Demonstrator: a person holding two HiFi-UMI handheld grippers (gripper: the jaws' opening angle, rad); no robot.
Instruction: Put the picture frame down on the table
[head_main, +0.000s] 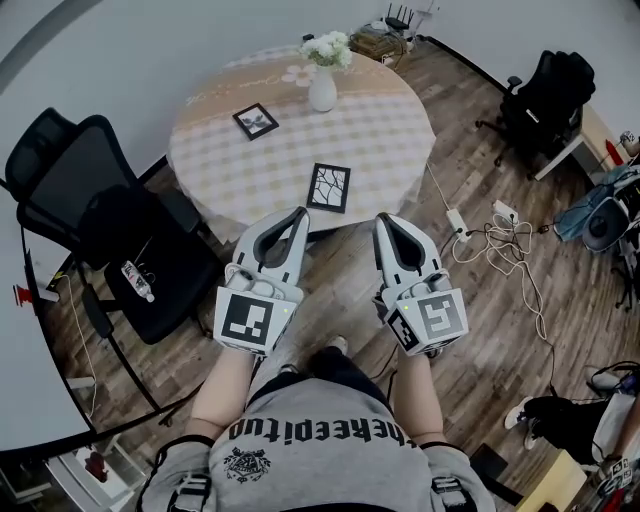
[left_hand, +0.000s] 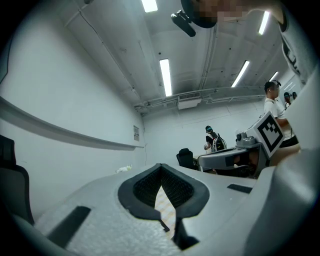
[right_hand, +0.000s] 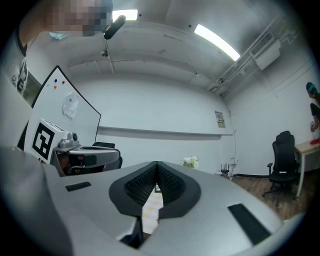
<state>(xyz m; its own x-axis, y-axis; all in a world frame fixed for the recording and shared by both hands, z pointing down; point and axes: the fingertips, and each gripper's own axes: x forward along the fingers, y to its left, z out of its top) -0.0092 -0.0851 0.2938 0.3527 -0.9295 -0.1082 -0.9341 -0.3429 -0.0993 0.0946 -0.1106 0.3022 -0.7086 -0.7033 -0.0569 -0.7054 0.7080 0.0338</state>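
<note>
1. The grey plastic left gripper (head_main: 298, 213) is clenched: its dark ribbed pads (left_hand: 150, 186) meet at the tip and nothing sits between them.
2. The grey plastic right gripper (head_main: 385, 219) is likewise clenched and empty, and its pads (right_hand: 169, 185) meet at the tip.
3. Both tools point forward side by side, short of the near edge of the round table (head_main: 400, 130) with its pale checked cloth.
4. The black-rimmed rectangular picture frame (head_main: 329, 187) lies flat on the cloth just ahead of the tips, between the two tools, and neither tool touches it.
5. A smaller second frame (head_main: 255, 121) lies flat further ahead and left of the left gripper. A white ceramic vase (head_main: 322, 90) of flowers stands beyond both frames.
6. Judgement: the placing appears complete, since no frame stands upright or is held. Which of the two frames is the task's own cannot be settled, though the nearer is likelier. Nothing appears left to do.
</note>
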